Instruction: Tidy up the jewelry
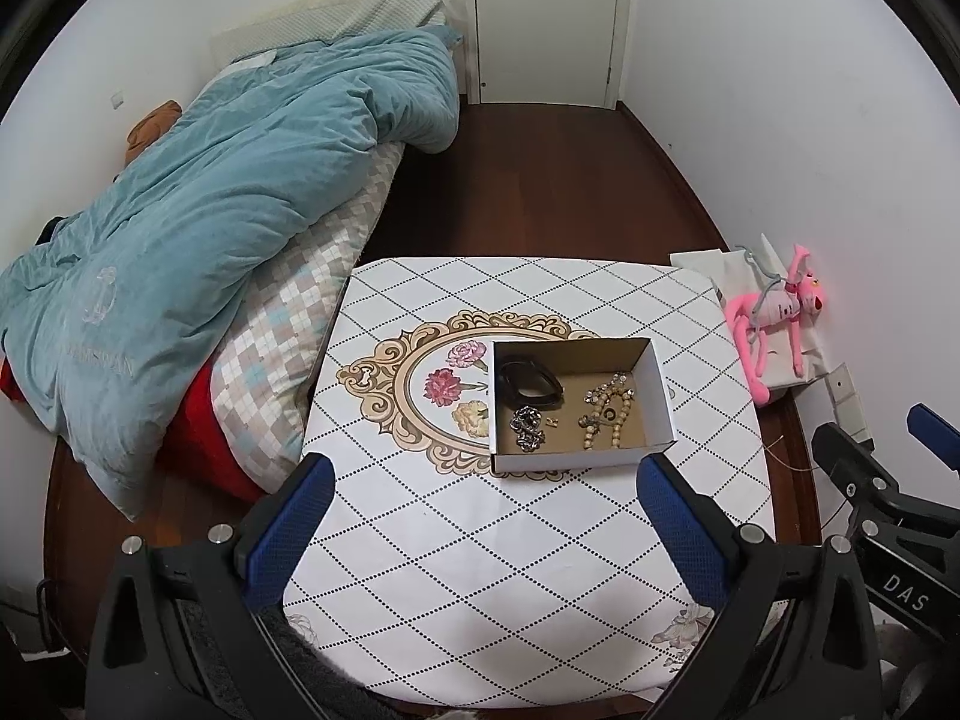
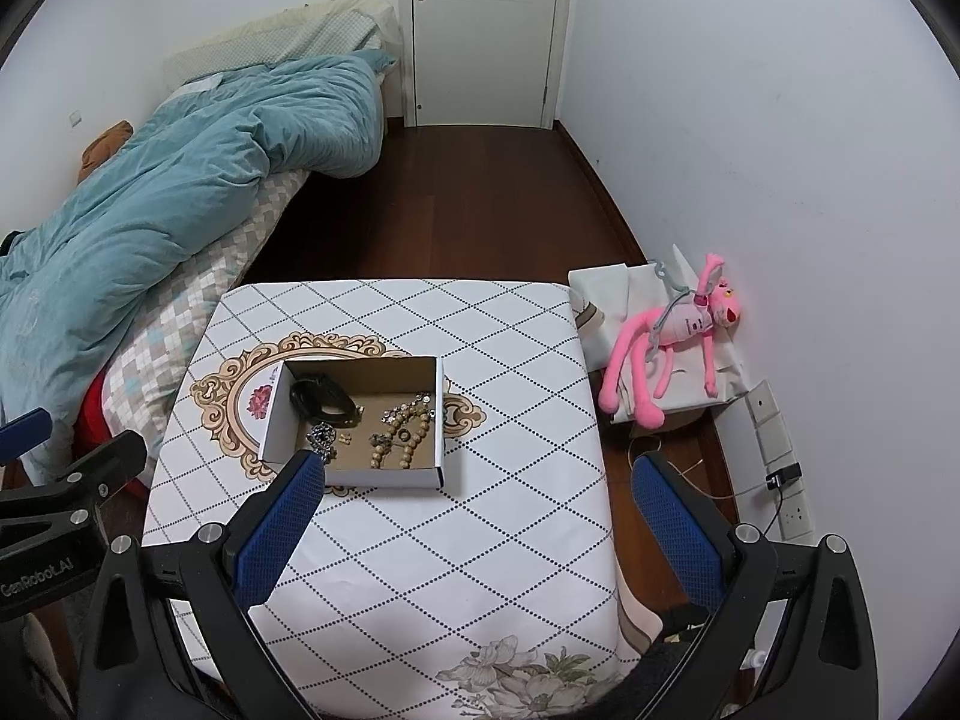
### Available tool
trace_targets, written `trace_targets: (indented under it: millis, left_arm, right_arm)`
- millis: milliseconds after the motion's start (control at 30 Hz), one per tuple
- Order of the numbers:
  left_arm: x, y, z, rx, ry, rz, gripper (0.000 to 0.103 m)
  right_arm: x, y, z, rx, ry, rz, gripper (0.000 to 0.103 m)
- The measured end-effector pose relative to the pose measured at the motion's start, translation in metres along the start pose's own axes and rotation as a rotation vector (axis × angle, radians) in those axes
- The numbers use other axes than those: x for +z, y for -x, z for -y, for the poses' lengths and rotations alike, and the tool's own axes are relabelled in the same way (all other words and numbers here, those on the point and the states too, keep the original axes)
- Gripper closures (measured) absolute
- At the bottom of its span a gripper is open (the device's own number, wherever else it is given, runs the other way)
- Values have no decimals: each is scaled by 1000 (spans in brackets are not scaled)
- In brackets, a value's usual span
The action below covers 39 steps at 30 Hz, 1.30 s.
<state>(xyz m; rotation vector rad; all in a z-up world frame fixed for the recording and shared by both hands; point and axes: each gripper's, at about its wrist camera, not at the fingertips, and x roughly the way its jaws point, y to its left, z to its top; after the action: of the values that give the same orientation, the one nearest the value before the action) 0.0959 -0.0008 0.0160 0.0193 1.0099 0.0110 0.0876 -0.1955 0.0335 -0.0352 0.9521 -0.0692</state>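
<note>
A white cardboard box (image 1: pixel 576 458) with a brown inside sits on the table (image 1: pixel 480 540); it also shows in the right wrist view (image 2: pixel 384 477). Inside lie a black bracelet (image 1: pixel 531 384), a silver chain piece (image 1: pixel 527 427), a tiny earring (image 1: pixel 552 422) and a beige bead necklace (image 1: pixel 607 414). The same bracelet (image 2: pixel 324 397), chain (image 2: pixel 323 438) and beads (image 2: pixel 403 429) show in the right wrist view. My left gripper (image 1: pixel 486 468) is open and empty, just in front of the box. My right gripper (image 2: pixel 477 468) is open and empty, in front of and right of the box.
A bed with a teal duvet (image 1: pixel 228 192) stands left of the table. A pink plush toy (image 2: pixel 678 330) lies on white bags by the right wall. Wall sockets with a cable (image 2: pixel 780 474) are at the right. A white door (image 1: pixel 546 18) is at the far end.
</note>
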Motion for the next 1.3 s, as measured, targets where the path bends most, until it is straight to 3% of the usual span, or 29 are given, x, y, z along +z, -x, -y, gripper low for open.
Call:
trace_targets:
  millis: [1300]
  left_arm:
    - [-5, 1, -3, -4, -1, -3, 0]
  right_arm:
    - [-3, 2, -3, 3, 8, 0, 0]
